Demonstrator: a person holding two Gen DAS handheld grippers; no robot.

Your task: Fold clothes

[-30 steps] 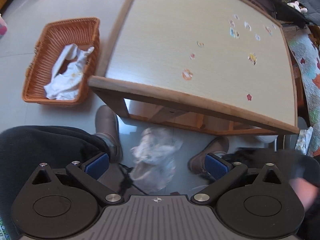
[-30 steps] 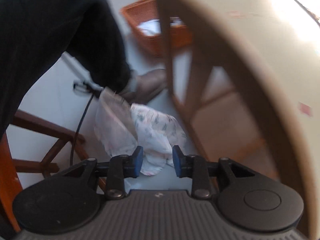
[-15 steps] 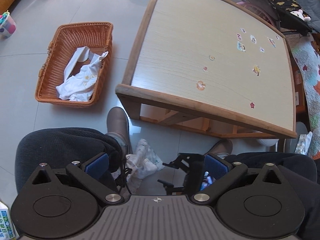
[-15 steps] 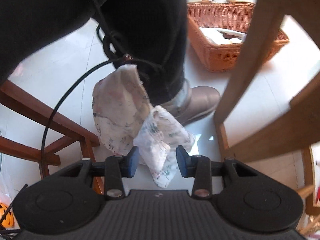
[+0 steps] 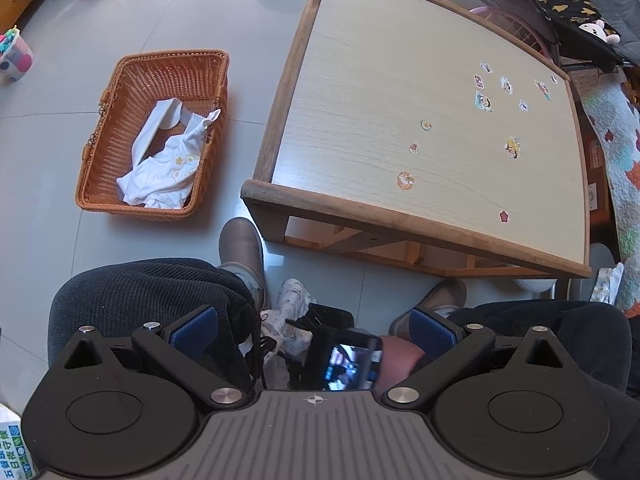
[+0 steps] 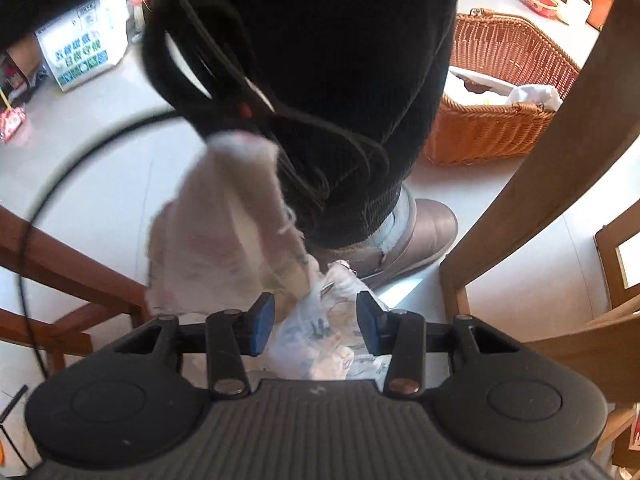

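Clothes-fetching step: our right gripper [image 6: 316, 328], jaws opening astride the floral garment [image 6: 320, 332] seemingly on the floor, must close and lift it to the table's [image 5: 440, 216] near edge; our left gripper [image 5: 314, 330] hangs wide open, empty.

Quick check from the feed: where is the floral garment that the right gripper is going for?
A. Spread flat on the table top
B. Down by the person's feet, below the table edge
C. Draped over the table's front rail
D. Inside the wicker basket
B: the floral garment hangs low beside the shoe, between the right gripper's opening jaws; the basket holds only a white garment.
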